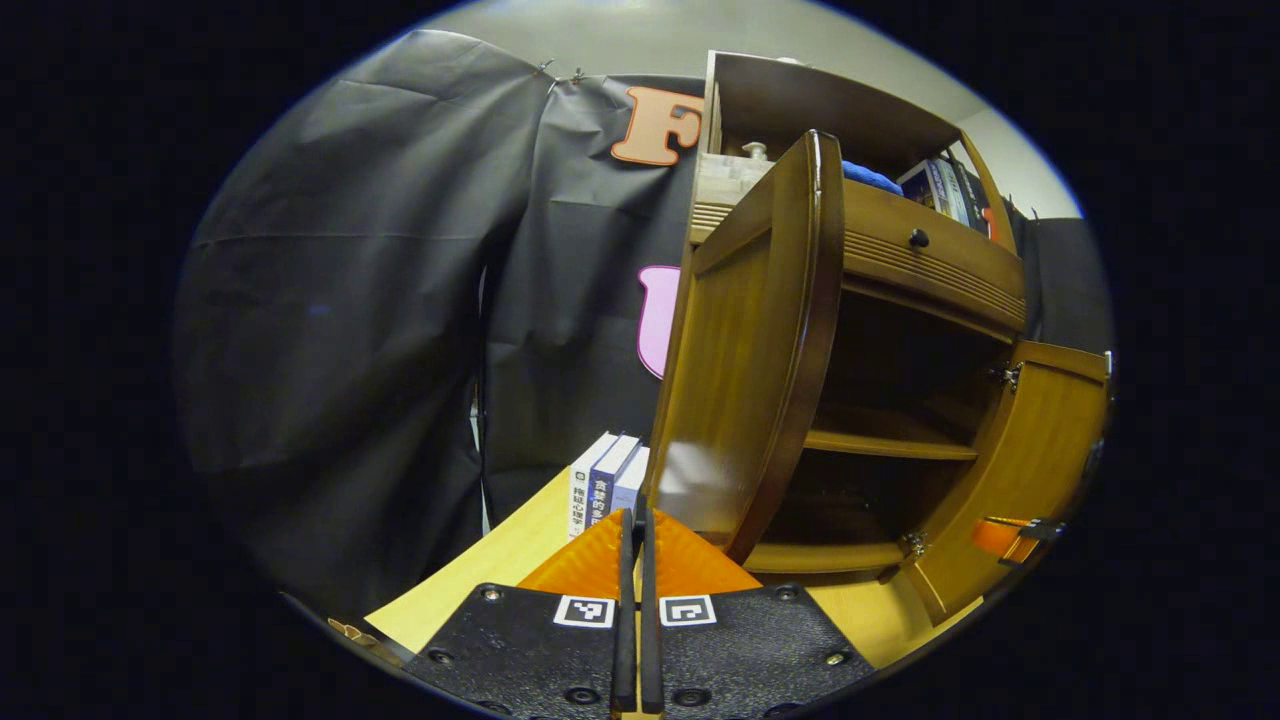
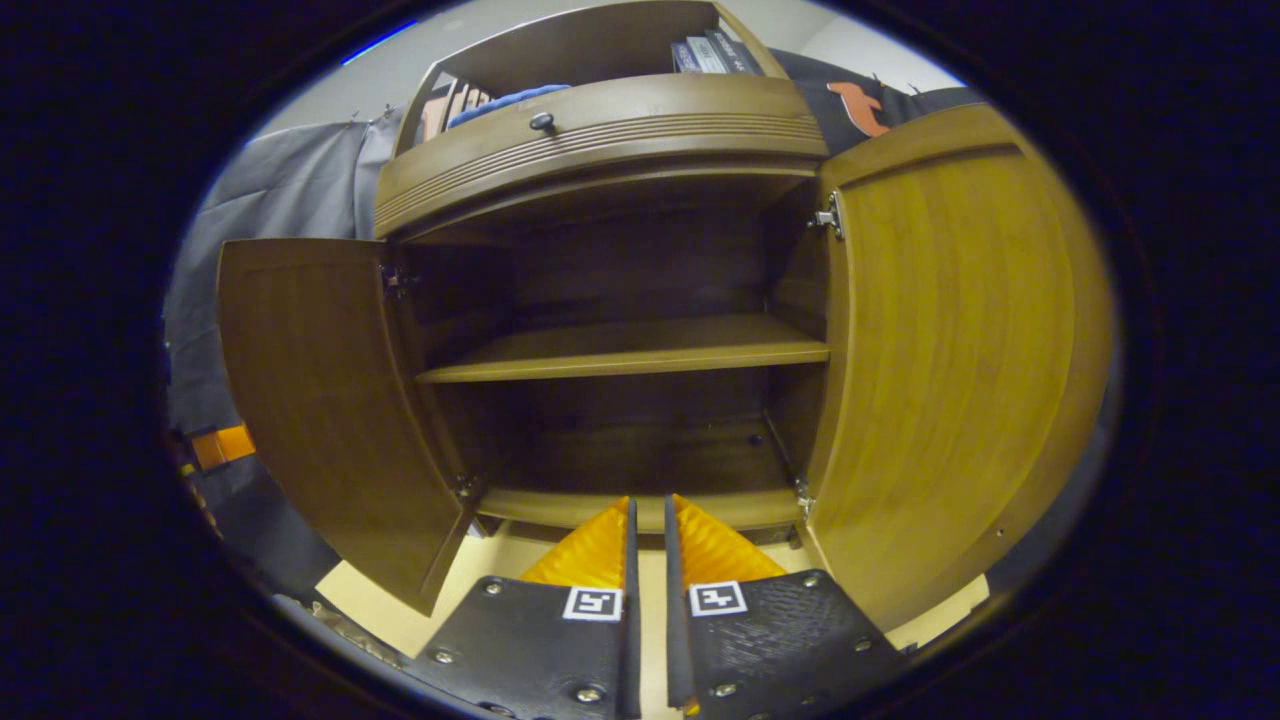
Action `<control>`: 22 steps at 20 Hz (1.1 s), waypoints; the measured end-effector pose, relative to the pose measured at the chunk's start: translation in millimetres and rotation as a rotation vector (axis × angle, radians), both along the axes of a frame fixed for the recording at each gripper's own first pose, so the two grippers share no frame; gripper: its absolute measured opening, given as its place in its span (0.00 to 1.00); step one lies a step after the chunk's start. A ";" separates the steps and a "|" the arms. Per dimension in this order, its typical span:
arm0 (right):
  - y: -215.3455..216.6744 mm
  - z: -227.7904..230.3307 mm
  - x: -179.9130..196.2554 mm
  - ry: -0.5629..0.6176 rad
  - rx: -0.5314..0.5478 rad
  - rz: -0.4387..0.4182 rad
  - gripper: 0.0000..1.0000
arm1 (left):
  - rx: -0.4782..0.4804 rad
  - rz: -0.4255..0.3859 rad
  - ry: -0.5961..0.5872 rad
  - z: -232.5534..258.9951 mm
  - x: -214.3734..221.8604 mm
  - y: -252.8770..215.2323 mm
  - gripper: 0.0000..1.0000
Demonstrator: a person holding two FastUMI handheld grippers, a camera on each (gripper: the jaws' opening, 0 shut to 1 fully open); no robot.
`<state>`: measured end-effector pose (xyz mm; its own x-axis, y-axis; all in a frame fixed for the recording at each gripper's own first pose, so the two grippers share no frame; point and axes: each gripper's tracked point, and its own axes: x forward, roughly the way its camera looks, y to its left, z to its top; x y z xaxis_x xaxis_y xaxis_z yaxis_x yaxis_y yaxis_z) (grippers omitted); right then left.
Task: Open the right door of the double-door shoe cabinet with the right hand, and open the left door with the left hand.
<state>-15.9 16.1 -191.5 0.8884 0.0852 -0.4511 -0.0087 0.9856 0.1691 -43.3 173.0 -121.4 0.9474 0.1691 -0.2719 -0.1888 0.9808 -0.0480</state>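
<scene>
- Cabinet [image 2: 610, 140] stands on a pale worktop [image 1: 500, 560]; both doors swung wide open.
- Right gripper view: left door [image 2: 320, 400] hangs out at the left side of the opening, right door [image 2: 950, 350] at the right. Interior bare, one shelf [image 2: 630, 350] across the middle.
- Drawer front with a small dark knob [image 2: 542, 121] sits above the opening; books [image 2: 705, 52] and something blue [image 2: 500, 100] in the open top compartment.
- Right gripper [image 2: 648, 520] faces the middle of the opening, near the cabinet's bottom edge; fingers nearly together with a narrow gap, nothing between them, touching neither door.
- Left gripper view: left gripper [image 1: 637, 530] sits just off the outer face of the left door [image 1: 750, 370]; fingers pressed together, empty. Contact with the door: cannot tell.
- A few upright books [image 1: 605, 480] stand on the worktop beside the cabinet's left side, next to the black cloth wall.
- Right door [image 1: 1030, 460] shows beyond the opening, with the other gripper's tip [image 1: 1005, 535] near its lower edge.
</scene>
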 end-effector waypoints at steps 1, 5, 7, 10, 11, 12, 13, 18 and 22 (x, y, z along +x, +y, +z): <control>0.8 0.5 1.7 0.001 0.002 0.002 0.10 | 0.003 0.003 -0.006 1.2 -1.1 6.0 0.02; 7.5 1.0 2.1 0.001 0.004 0.012 0.10 | -0.010 -0.024 -0.004 0.7 -0.1 14.0 0.02; 10.1 0.8 2.5 0.002 0.008 0.017 0.10 | 0.009 -0.039 0.003 1.0 -0.5 16.9 0.02; 13.7 0.4 2.3 0.003 0.013 0.026 0.10 | 0.020 -0.056 0.013 -2.2 -0.9 24.9 0.02; 13.1 0.7 3.5 0.002 0.014 0.027 0.10 | 0.026 -0.062 0.018 -3.5 0.7 26.1 0.02; 13.9 0.2 3.2 0.002 0.015 0.027 0.10 | 0.032 -0.072 0.024 -2.7 0.2 26.6 0.02; 13.5 -0.5 3.1 0.004 0.016 0.026 0.10 | 0.041 -0.081 0.026 -2.7 -0.9 27.7 0.02; 6.1 -6.1 1.0 0.015 0.016 0.014 0.10 | 0.039 -0.094 0.028 -1.5 -0.9 28.4 0.02; -2.8 -11.7 0.7 0.028 0.020 -0.004 0.11 | 0.027 -0.095 0.020 -2.6 0.3 34.3 0.02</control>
